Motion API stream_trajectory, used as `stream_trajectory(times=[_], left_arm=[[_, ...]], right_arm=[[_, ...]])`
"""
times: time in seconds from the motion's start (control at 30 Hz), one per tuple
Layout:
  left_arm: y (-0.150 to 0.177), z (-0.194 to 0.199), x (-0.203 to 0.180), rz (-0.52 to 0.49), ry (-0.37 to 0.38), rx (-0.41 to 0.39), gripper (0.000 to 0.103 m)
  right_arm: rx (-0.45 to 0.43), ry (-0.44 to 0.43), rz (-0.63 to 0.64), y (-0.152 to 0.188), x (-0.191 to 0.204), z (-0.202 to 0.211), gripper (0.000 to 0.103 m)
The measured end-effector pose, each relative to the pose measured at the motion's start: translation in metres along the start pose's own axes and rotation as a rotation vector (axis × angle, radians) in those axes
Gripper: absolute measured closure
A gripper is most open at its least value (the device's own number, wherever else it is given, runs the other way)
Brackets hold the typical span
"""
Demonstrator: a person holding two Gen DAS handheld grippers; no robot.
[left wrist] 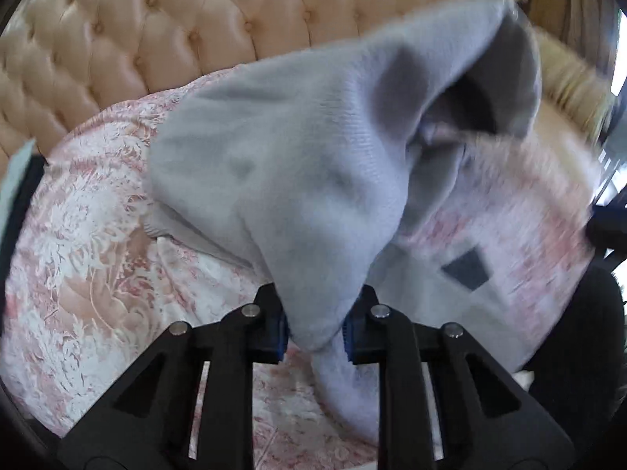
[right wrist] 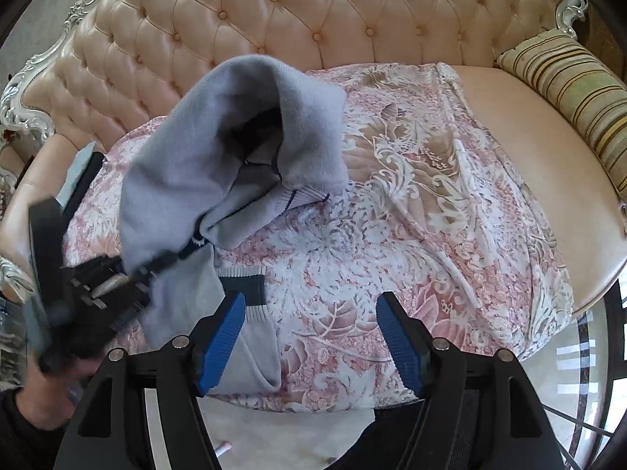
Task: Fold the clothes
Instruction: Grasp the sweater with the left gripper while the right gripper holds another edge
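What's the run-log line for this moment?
left gripper: shut on grey knit sweater | right gripper: open, empty | surface: pink floral cloth

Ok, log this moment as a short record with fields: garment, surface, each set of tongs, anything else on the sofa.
garment: grey sweater, partly lifted, lower part draped on the cover
surface: pink floral cover spread on a tufted beige sofa
left tongs: closed on a bunched fold of the sweater
right tongs: open, nothing between them, above the cover beside the sweater's lower edge
other: striped cushion at the sofa's right end
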State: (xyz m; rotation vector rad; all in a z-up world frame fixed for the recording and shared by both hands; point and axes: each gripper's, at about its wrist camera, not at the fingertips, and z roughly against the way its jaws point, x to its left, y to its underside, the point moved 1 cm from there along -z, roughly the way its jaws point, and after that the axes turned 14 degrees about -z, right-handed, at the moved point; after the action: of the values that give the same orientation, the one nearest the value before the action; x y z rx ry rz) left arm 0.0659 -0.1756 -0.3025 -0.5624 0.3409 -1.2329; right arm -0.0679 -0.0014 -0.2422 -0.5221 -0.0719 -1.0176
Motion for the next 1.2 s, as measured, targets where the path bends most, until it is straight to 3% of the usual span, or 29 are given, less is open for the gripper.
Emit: stream_trajectory(times=[0.1,0.27,0.5,0.53,0.57,0.63,0.8,1.03,1.1,1.2], left_arm=[[-0.008,0.041,0.022,0.049,0.030,-0.092,0.082],[-0.016,0.105,0.048,0.049,-0.029,-0.205,0.082],[-0.010,0.138,0.074,0.071,-0.082,-0.270,0.087],[-0.010,0.143,0.076,0.071,-0.089,-0.284,0.087],[-0.010,0.148,0.077,0.070,-0.098,-0.292,0.088],[-0.010,0.159,0.082,0.070,-0.128,-0.312,0.088],[-0.012,0.188,0.101,0.110,-0.142,-0.393,0.089],[-0.011,0.224,0.122,0.153,-0.086,-0.486,0.089],[-0.013,0.213,0.125,0.158,-0.105,-0.452,0.089],[-0.013,0.172,0.128,0.181,-0.124,-0.328,0.089]], right_arm=[[-0.012,0.019,0.012,0.003,0.000,-0.008,0.031],[-0.048,0.037,-0.010,-0.017,0.006,-0.032,0.031],[-0.086,0.032,0.014,-0.041,0.019,-0.059,0.028],[-0.113,0.017,0.021,-0.041,0.021,-0.050,0.044],[-0.141,0.001,0.028,-0.041,0.023,-0.041,0.070],[-0.220,-0.021,0.055,-0.041,0.030,-0.013,0.084],[-0.446,-0.061,0.122,-0.042,0.056,0.087,0.086],[-0.708,-0.209,0.233,-0.024,0.096,0.238,0.086],[-0.707,-0.239,0.265,-0.025,0.106,0.245,0.086],[-0.577,-0.188,0.264,-0.040,0.115,0.198,0.086]])
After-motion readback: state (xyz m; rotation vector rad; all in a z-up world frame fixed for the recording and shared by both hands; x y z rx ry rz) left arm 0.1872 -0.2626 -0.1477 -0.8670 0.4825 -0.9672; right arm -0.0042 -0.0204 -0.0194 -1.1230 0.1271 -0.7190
